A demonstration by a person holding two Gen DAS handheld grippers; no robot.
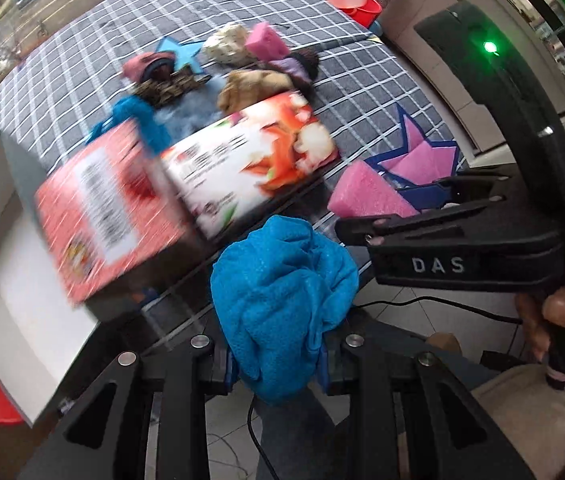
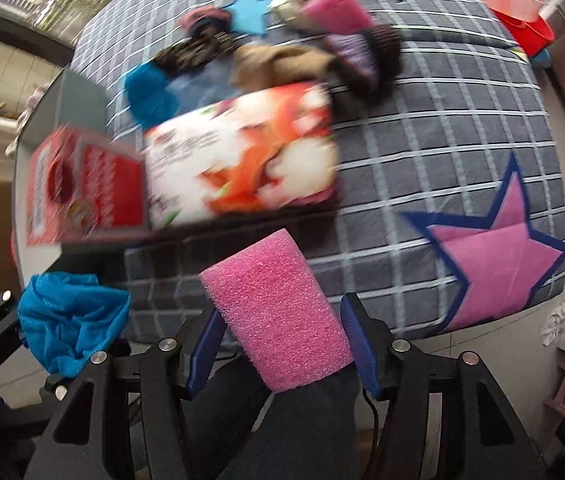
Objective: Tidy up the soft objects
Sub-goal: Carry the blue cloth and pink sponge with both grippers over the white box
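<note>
Blue pads on the left gripper (image 1: 278, 368) are squeezed tight on a blue towel (image 1: 282, 300), which hangs bunched up between its fingers (image 1: 224, 368). The towel is soft and floppy and very light, so any bunch of it is fine to pinch, but loose ends may droop and catch on things.

The right gripper (image 2: 282, 344) has a pink foam block (image 2: 278, 316) standing between its fingers (image 2: 356, 344). The foam is light and squishy. It springs back, so a gentle squeeze across its flat sides is best. From the right wrist view the pads look just beside it, and I cannot tell if they truly press it.

Both grippers point down, side by side, near the edge of the checked bed cover (image 2: 442, 128). A hand (image 1: 562, 308) holds the right gripper's handle. Further off lie a red box (image 1: 110, 216) with its flap open and a pile of soft things (image 1: 242, 68).
</note>
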